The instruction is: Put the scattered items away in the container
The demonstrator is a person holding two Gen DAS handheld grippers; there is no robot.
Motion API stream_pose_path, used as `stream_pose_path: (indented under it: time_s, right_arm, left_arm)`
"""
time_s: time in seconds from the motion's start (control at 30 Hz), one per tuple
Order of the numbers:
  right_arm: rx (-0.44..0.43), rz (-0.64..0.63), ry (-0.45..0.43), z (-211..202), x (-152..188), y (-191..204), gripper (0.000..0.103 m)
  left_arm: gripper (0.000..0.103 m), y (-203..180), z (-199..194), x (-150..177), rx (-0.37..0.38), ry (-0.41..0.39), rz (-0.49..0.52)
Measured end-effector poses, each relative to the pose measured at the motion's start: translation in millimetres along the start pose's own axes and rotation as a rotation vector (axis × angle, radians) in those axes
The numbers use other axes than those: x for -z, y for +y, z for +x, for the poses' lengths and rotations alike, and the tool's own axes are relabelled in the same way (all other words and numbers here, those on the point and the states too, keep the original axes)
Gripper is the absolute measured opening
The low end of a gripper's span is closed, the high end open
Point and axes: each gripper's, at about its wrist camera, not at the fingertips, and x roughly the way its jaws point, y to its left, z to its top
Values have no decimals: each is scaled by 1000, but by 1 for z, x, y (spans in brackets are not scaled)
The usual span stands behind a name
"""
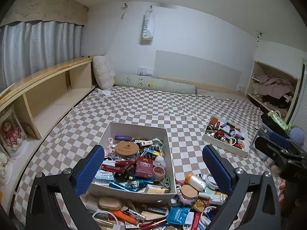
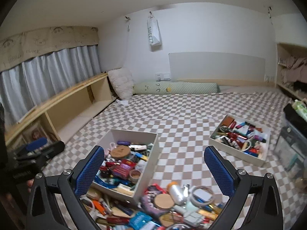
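Left wrist view shows my left gripper (image 1: 153, 159) spread wide and holding nothing, with the box (image 1: 134, 192) straight ahead between its fingers. The box is already well filled. The pile (image 1: 172, 214) of loose items lies on the bed (image 1: 145, 103) just below and in front of the gripper, against the box's near wall and spilling to the right of it.

My right gripper (image 2: 153, 159) is likewise wide open and empty. The same pile (image 2: 172, 205) sits right beneath it, and the box (image 2: 145, 174) is ahead and a little to its left. A second tray (image 2: 238, 149), also full, lies well off to the right.

I judge the step in hand is choosing the next piece. To do it well, I would take something on top and at the pile's edge, such as the wooden lid (image 2: 164, 201) or the white bottle (image 2: 176, 191), rather than dig. I would come down with fingers either side of one item only, close gently, lift clear, then release over a gap in the box.
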Motion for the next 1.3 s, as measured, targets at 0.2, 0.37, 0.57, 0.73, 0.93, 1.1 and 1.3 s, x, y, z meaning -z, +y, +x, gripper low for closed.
stream_pose_path:
  time_s: [0.2, 0.37, 0.57, 0.73, 0.93, 1.1, 1.3]
  right_arm:
    - [15, -15, -19, -13, 17, -6, 103]
    - [31, -38, -41, -29, 30, -7, 103]
    - [50, -66, -25, -39, 50, -8, 103]
    - [50, -63, -14, -42, 66, -11, 103]
    - [56, -54, 7, -42, 85, -16, 103]
    - [67, -50, 22, -41, 96, -18, 103]
    - [80, -48, 40, -40, 109, -21, 103]
  left_arm:
    - [103, -13, -14, 15, -7, -1, 49]
    - [103, -19, -22, 30, -11, 8, 71]
    - [103, -23, -21, 52, -15, 26, 79]
    - [103, -24, -23, 67, -13, 41, 77]
    - [103, -26, -25, 84, -16, 49, 86]
    - [103, -28, -25, 92, -13, 56, 93]
    - [103, -27, -21, 100, -6, 76, 86]
